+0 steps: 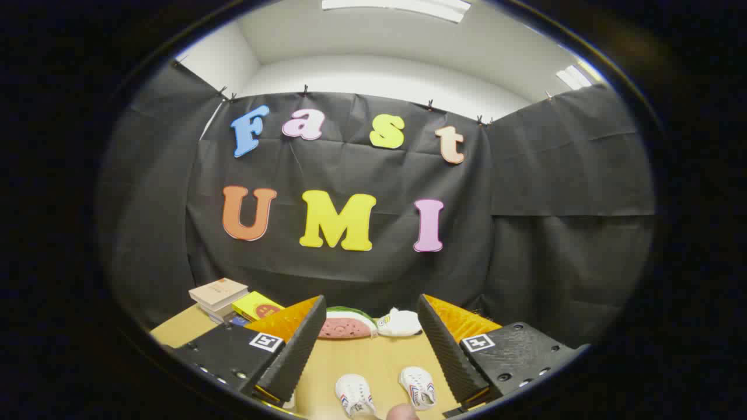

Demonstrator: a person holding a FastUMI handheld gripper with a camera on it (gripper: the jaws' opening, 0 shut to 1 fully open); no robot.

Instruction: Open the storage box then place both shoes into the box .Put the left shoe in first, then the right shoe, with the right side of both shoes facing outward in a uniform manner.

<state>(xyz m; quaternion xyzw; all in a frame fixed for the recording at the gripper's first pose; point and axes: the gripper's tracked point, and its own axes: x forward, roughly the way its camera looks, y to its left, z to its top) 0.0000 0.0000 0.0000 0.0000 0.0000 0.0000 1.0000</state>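
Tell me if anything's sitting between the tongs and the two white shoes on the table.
Nothing visible does. The tongs are open and hold nothing, and the two white shoes lie side by side on the bare table between the fingers. The watermelon-slice toy and the white plush sit beyond them, near the wall.

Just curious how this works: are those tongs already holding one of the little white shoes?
No, the tongs stand open with nothing between them, and the two small white shoes lie apart on the wooden table.
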